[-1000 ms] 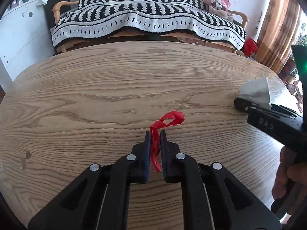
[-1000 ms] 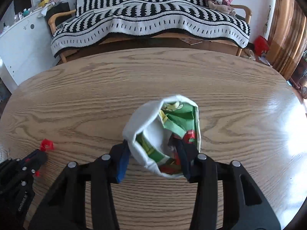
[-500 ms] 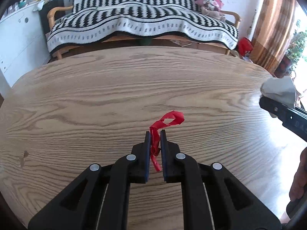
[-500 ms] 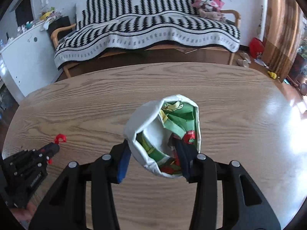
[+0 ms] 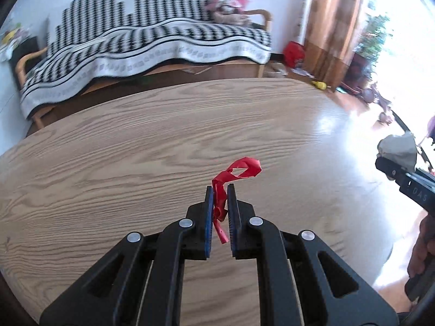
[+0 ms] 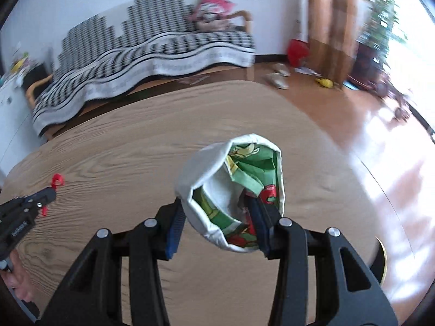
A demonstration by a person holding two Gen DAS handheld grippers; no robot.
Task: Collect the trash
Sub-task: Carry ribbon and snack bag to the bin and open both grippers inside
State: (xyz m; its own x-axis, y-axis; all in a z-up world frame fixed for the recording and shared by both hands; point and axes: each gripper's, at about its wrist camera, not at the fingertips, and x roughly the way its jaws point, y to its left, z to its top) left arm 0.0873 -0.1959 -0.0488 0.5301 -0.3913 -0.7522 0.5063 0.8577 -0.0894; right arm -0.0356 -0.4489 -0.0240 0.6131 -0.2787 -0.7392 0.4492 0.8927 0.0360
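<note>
Blue-padded fingers [image 5: 208,217] of the left gripper [image 5: 220,212] are pressed together on a red strip of wrapper [image 5: 221,198], centre of the left wrist view. The strip's long axis runs up the frame, along the fingers: a short tail hangs toward the camera, and the far end curls over to the right in a torn loop, clear of the wooden table [image 5: 136,149].

In the right wrist view the right gripper [image 6: 217,217] has its fingers [image 6: 174,225] partly spread and clamped on a crumpled white paper cup [image 6: 206,168], one outside the wall, the other inside the mouth. The cup lies tilted, its mouth toward the upper right of the frame, showing green and red printed lining, and it is lifted off the table.

Each tool shows in the other's view: the cup at the right edge of the left view, the red strip at the far left of the right view, well apart.

Compared with a second ago, both grips are unchanged, but the background has swung: the striped sofa [image 5: 141,43] has slid toward the upper left, an orange curtain [image 5: 331,27] and sunlit floor [image 6: 380,125] now fill the right side, and the table's right edge has come into the frame.
</note>
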